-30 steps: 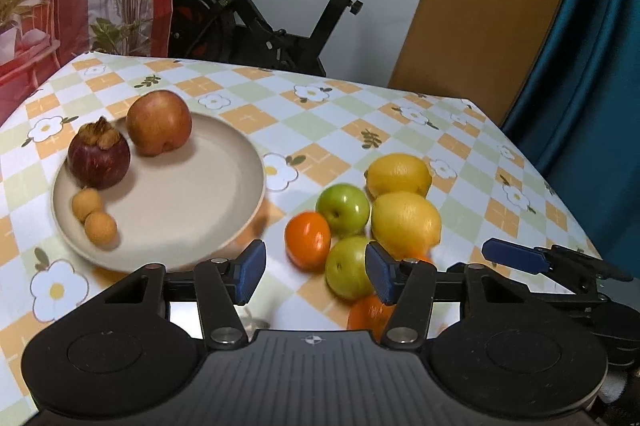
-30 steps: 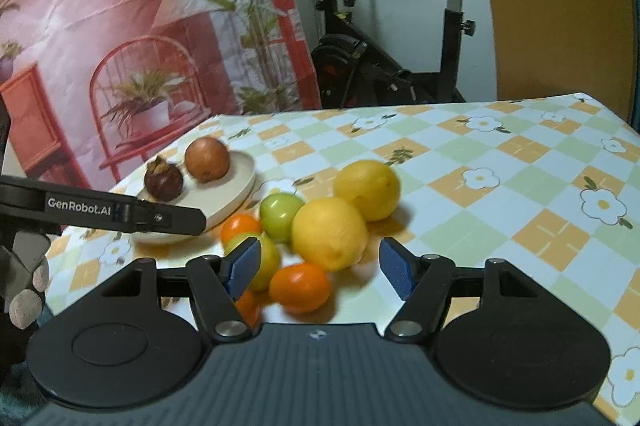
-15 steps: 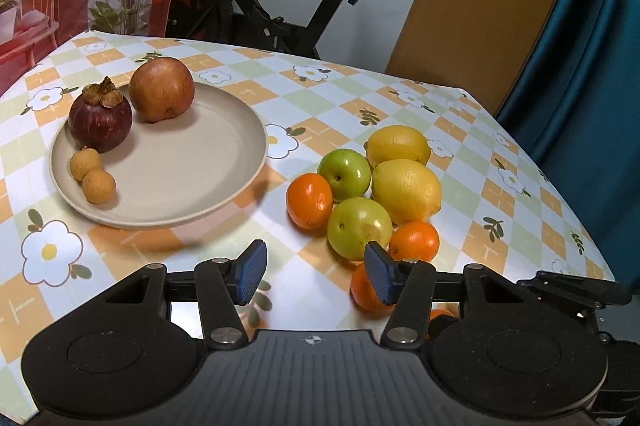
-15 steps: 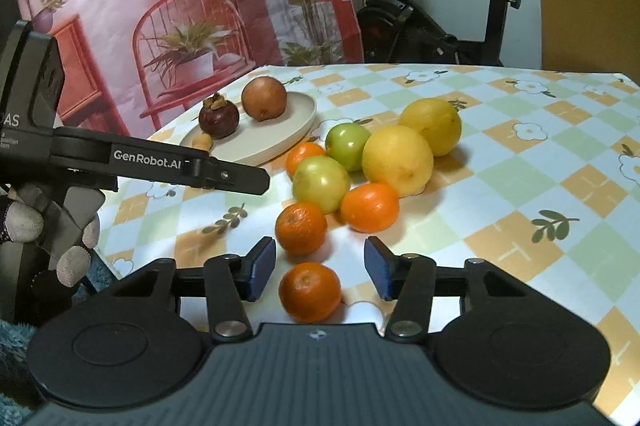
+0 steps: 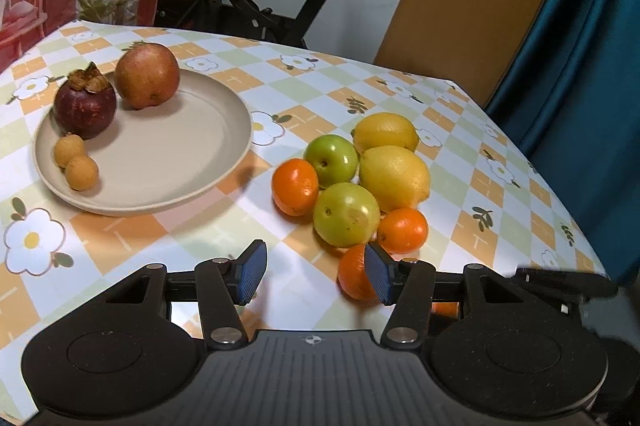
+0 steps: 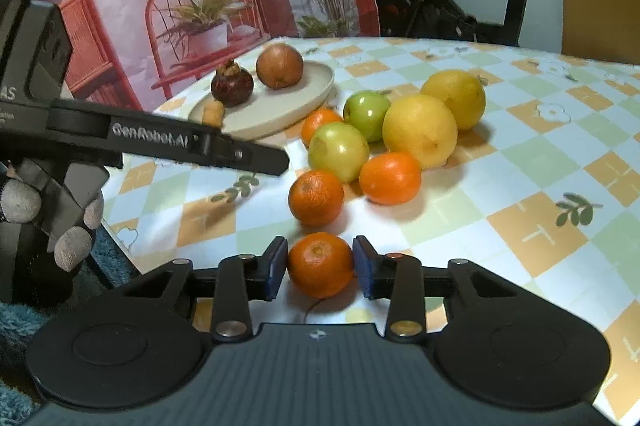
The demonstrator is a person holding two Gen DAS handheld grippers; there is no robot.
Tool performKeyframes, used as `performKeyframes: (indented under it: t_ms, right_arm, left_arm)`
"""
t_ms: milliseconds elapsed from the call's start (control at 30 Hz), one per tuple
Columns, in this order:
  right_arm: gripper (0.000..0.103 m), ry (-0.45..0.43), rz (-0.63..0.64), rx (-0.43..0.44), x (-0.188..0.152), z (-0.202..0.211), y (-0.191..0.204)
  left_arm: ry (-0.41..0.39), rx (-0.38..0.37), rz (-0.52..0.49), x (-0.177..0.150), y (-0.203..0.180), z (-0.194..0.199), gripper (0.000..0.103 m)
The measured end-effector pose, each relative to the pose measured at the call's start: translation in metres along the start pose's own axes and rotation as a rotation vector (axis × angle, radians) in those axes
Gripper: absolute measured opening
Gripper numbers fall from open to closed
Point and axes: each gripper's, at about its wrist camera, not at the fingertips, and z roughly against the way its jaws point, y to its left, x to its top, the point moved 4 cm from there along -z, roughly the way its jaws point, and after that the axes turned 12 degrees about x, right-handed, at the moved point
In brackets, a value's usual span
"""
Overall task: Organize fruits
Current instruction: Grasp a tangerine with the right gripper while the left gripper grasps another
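Right wrist: your right gripper (image 6: 320, 268) is closing around the near orange (image 6: 320, 264).
Left gripper (image 5: 312, 276): released, empty.
Risk: off-centre squeeze rolls the orange away.

**Oranges, Greens and Yellows on a Checked Cloth**

The worktop (image 5: 312, 85) wears a check of orange, pale green and white, dotted with white flowers. The plate (image 5: 168, 161) is beige, carrying a dark purple mangosteen (image 5: 85, 109) and a reddish-brown pomegranate (image 5: 147, 75). Beside it sit bright orange tangerines (image 6: 316, 197), green apples (image 6: 338, 151) and yellow lemons (image 6: 419, 131). Each black hand-held gripper (image 6: 320, 268) has blue pads (image 5: 250, 276).
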Motion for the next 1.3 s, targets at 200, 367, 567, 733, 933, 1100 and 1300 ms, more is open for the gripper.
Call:
performKeyframes:
  t_ms: [200,367,567,733,933,1100,1300]
  right_arm:
    - [0.038,-0.125,-0.061,-0.085,0.007,0.016,-0.031]
    - [0.038,-0.175,-0.141,-0.1,0.009,0.026,-0.051]
    - [0.038,-0.164,-0.121,-0.088,0.009,0.023,-0.048]
    - [0.038,-0.165,-0.123,-0.084,0.008,0.022,-0.047]
    - [0.038,-0.154,-0.119,-0.082,0.008,0.02,-0.046]
    - [0.038,-0.151,-0.12,-0.083,0.008,0.02,-0.046]
    - [0.038,-0.148,-0.117,-0.084,0.007,0.019,-0.046]
  left_arm:
    - [0.006,-0.029,-0.039,-0.004,-0.011,-0.003,0.057]
    - [0.013,-0.034,-0.086,-0.009,-0.023,-0.009,0.057]
    - [0.044,-0.025,-0.124,-0.015,-0.034,-0.021,0.048]
    - [0.042,-0.044,-0.126,-0.015,-0.033,-0.022,0.039]
    - [0.042,-0.051,-0.12,-0.016,-0.031,-0.02,0.039]
    - [0.042,-0.052,-0.12,-0.016,-0.03,-0.02,0.039]
    - [0.036,-0.053,-0.123,-0.015,-0.031,-0.019,0.039]
